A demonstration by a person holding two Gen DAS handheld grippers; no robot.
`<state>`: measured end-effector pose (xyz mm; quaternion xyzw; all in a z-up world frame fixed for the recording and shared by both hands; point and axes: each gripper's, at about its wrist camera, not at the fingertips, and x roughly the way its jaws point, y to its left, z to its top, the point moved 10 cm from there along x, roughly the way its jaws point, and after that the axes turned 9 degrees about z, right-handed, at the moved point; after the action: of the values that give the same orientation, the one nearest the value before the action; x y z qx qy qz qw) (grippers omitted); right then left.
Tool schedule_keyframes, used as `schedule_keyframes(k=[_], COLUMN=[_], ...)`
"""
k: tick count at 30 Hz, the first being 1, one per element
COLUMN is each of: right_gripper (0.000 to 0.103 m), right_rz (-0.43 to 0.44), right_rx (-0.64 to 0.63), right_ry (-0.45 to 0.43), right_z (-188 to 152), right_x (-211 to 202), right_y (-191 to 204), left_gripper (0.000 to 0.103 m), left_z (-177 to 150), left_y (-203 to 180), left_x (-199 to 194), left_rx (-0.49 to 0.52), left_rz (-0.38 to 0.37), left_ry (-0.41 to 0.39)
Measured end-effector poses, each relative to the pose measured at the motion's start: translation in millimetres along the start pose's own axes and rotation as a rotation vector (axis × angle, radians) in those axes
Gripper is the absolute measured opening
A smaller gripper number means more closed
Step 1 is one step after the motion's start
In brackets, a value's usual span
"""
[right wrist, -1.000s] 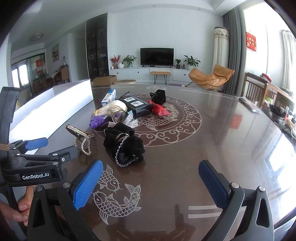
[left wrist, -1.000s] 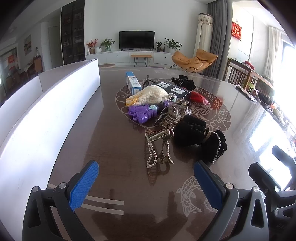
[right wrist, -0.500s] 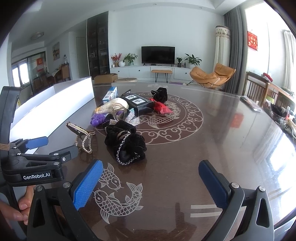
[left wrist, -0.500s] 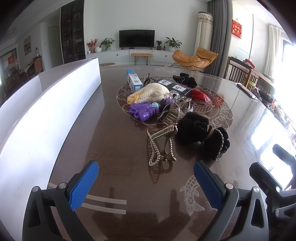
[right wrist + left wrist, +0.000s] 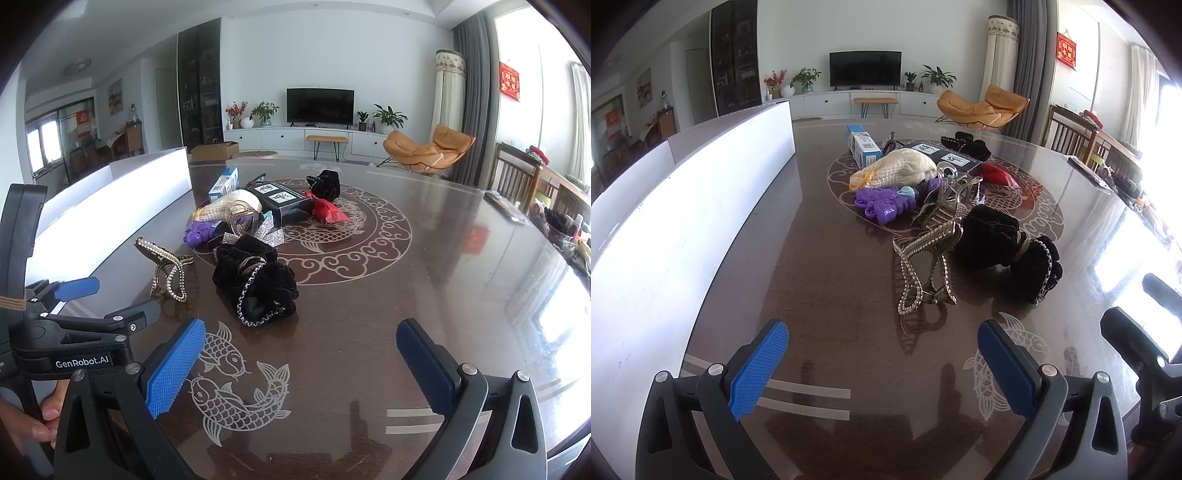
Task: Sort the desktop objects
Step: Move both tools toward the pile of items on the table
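A: Okay, quick pass. Compared with a second ago, the pile sits larger and lower in both views, so both claws have crept toward it. Left claw (image 5: 882, 363) is spread wide, nothing between its blue pads (image 5: 759, 369). Right claw (image 5: 301, 363) likewise released, empty.

B: Anything moved on the counter (image 5: 831, 295)?

A: No, the items look untouched; only the cameras advanced. So the sort hasn't really begun, this reads as an approach.

B: Nearest target?

A: For the left, the rhinestone hair claw clip (image 5: 925, 273), just ahead of its fingers, touching the black velvet scrunchie (image 5: 1008, 251). For the right, that scrunchie (image 5: 258, 280) is the closest thing.

B: Rest of the pile?

A: Purple plastic clip (image 5: 882, 203), cream mesh pouch (image 5: 897, 171), blue-white carton (image 5: 862, 147), black flat box (image 5: 955, 158), red item (image 5: 997, 173), another black hair piece (image 5: 967, 144) at the far side. All bunched on the circular inlay.

B: Containers?

A: White bin wall (image 5: 683, 221) runs along the left edge of the counter, with what looks like a divider. Its inside is hidden from both views, so contents can't be told.

B: Risk?

A: Probably the clip snagging the scrunchie on lift.
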<state>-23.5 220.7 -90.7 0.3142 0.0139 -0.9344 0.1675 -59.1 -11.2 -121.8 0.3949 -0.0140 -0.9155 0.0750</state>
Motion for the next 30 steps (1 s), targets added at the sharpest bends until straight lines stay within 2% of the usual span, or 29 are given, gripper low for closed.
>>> schedule_keyframes(k=[30], right_gripper=[0.103], right_rz=[0.010], right_rx=[0.001], right_ry=[0.028], right_z=[-7.0], right_x=[13.5], right_y=[4.3], left_gripper=[0.103], left_z=[-14.8], left_y=[3.1], left_x=[14.4], left_rx=[0.000], left_rz=[-0.006], left_ry=[0.045])
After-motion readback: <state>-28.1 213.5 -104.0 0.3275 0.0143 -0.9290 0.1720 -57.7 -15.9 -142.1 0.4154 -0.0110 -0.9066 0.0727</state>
